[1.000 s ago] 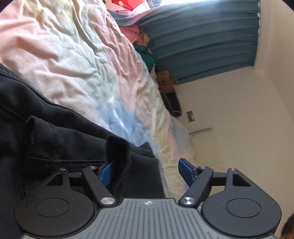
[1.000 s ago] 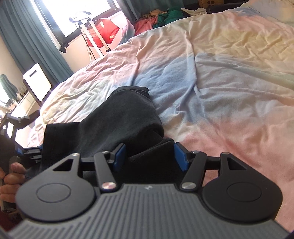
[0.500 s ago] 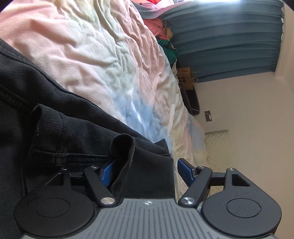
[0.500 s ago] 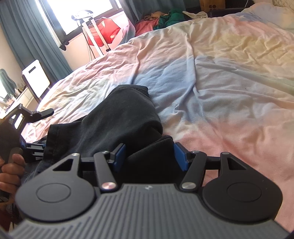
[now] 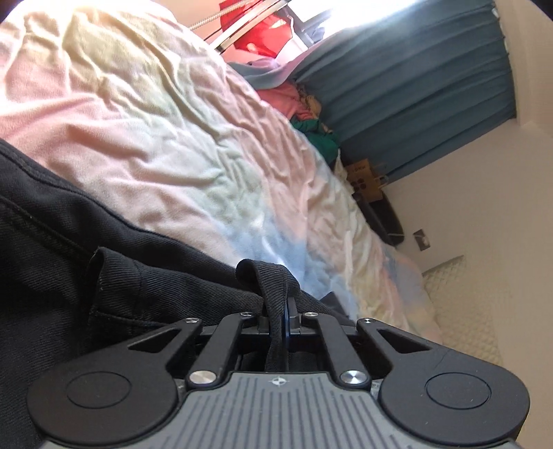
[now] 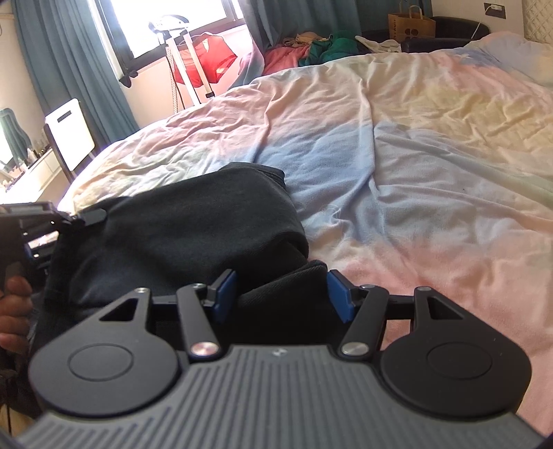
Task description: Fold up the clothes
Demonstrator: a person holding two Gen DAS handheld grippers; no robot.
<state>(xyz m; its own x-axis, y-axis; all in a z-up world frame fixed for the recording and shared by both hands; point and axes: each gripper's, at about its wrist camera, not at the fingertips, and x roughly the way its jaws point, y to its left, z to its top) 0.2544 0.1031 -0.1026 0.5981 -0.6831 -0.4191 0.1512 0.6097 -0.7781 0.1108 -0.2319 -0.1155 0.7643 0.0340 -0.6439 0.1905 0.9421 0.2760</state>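
Note:
A black denim garment [image 5: 103, 262] lies on the pastel bedsheet [image 5: 155, 138], filling the lower left of the left wrist view. My left gripper [image 5: 281, 311] is shut on a raised fold of that garment, and the cloth stands up in a loop above the pinch. In the right wrist view the same black garment [image 6: 193, 221] lies bunched in front of me. My right gripper [image 6: 281, 293] is open, its blue pads [image 6: 226, 293] straddling a thick folded edge of the garment. The other gripper and a hand [image 6: 13, 304] show at the left edge.
The wrinkled bedsheet [image 6: 414, 155] stretches wide to the right and far side. A heap of coloured clothes [image 6: 311, 48] sits beyond the bed by blue curtains [image 5: 432, 79]. A red bag on a stand [image 6: 204, 62], a paper bag [image 6: 411, 24] and a white appliance [image 6: 69, 134] stand around the room.
My left gripper has shut, pinching a fold of the black garment, and the left view has swung. The right gripper stays open over the folded edge.

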